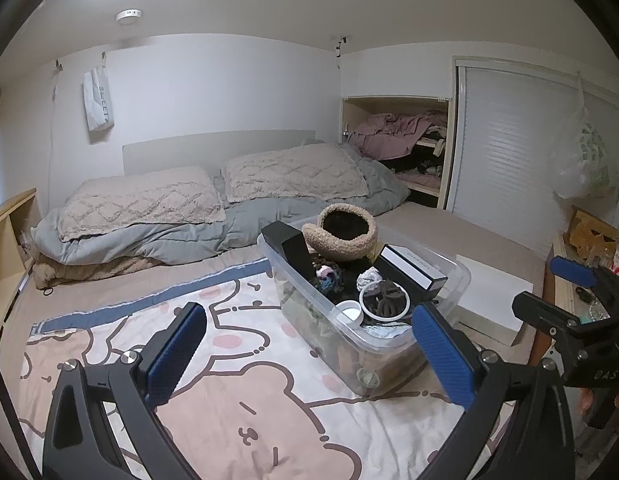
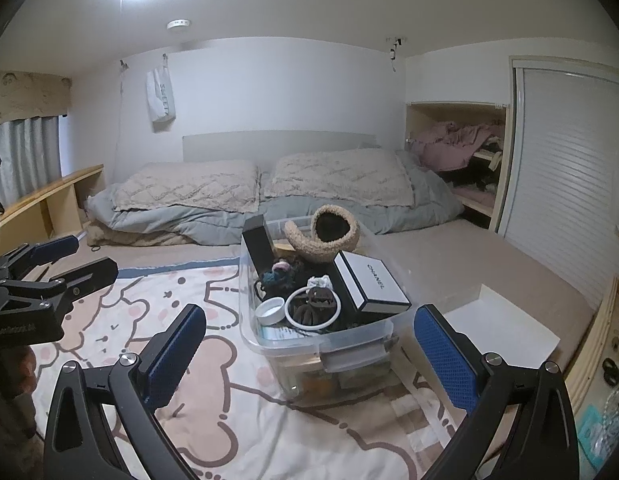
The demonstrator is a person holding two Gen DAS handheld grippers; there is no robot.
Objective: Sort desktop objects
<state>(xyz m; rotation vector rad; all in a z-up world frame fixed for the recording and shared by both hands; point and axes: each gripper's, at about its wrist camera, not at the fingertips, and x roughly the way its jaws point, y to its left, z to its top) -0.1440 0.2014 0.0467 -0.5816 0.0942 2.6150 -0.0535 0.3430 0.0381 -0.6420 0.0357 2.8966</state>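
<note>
Clear plastic bin (image 1: 449, 280) stands on the cartoon-print blanket (image 1: 237, 400) spread over the bed, ahead of both tools: at about 1 o'clock from the left gripper (image 1: 309, 354) and at 12 o'clock from the right gripper (image 2: 309, 354). Both grippers are spread wide, blue pads apart, nothing between them; neither touches the bin.

Bin contents, heaped above the rim: a fuzzy beige hat (image 1: 343, 234) at the far end, a black box (image 1: 289, 248) leaning at the far-left corner, a white-and-black box (image 2: 371, 284) tilted on the right side, a white ring (image 2: 313, 306) around dark hair clips, a small white dish (image 2: 269, 311) at the near-left corner, and loose hair ties.

Open room: bare blanket lies at 9 to 11 o'clock of the bin and between the bin and both tools. Plain beige mattress (image 2: 489, 256) runs at 1 to 3 o'clock, with a white sheet (image 2: 501, 328) lying flat near the bin's right side. Pillows (image 1: 149, 200) and a grey duvet close off the far edge at 12 o'clock.

View differences: the left wrist camera shows the right gripper at 3 o'clock, over the bed's right edge, and a plastic bag (image 1: 585, 160) hanging by the shuttered door. The right wrist camera shows the left gripper at 9 o'clock, a curtained window (image 2: 25, 152), and the printed lettering on the white-and-black box. Clutter on the right-hand ledge is too blurred to identify.
</note>
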